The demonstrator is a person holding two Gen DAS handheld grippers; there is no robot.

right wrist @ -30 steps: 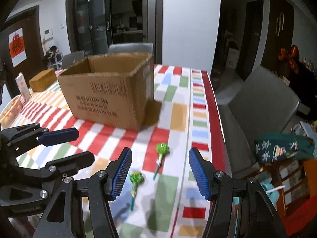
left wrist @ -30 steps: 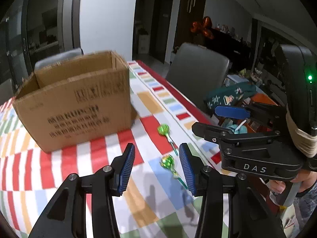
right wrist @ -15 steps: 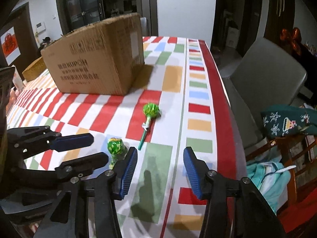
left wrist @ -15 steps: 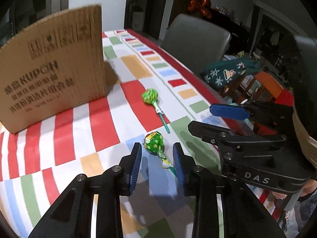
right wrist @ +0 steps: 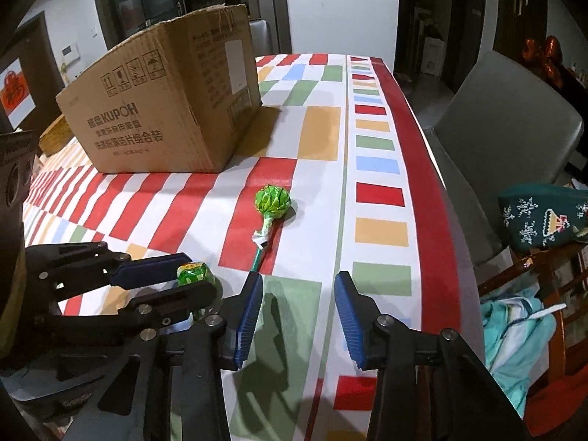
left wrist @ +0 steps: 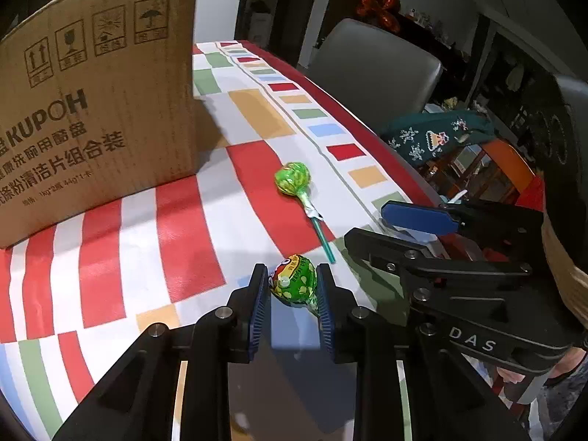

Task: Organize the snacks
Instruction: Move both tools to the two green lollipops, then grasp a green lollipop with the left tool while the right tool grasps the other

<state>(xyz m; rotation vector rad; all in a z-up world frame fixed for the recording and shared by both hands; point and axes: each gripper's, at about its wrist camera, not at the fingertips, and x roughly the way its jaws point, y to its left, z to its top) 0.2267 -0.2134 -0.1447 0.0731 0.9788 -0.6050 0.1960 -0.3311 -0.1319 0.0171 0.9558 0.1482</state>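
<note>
**Left tool pinches the near lollipop; a second one waits closer to the box**

The left tool (left wrist: 292, 288) has its blue pads pressed on either side of the wrapped head of a green lollipop (left wrist: 294, 282), which sits low over the surface (left wrist: 121, 257), on the person's side of the cardboard box (left wrist: 95, 110) and well apart from it. Whether the candy has cleared the cloth cannot be told from these views. The right tool (right wrist: 298, 312) is empty, its pads set wide apart, hovering over a green patch of the cloth just short of the stick end of the other lollipop (right wrist: 272, 202).

Two lollipops are visible, one box, and two tools. The free lollipop lies flat on a red patch between the box and the tools, head toward the box, stick pointing back toward the person.

These sweets look very light, with a hard round head under crinkly, probably slippery foil and a thin stick that would likely flex or roll. The head seems the surer place to take hold, across its widest part, as the left tool does; a modest squeeze should be enough. The free one, lying flat, probably calls for pads brought low on both sides of its head.
</note>
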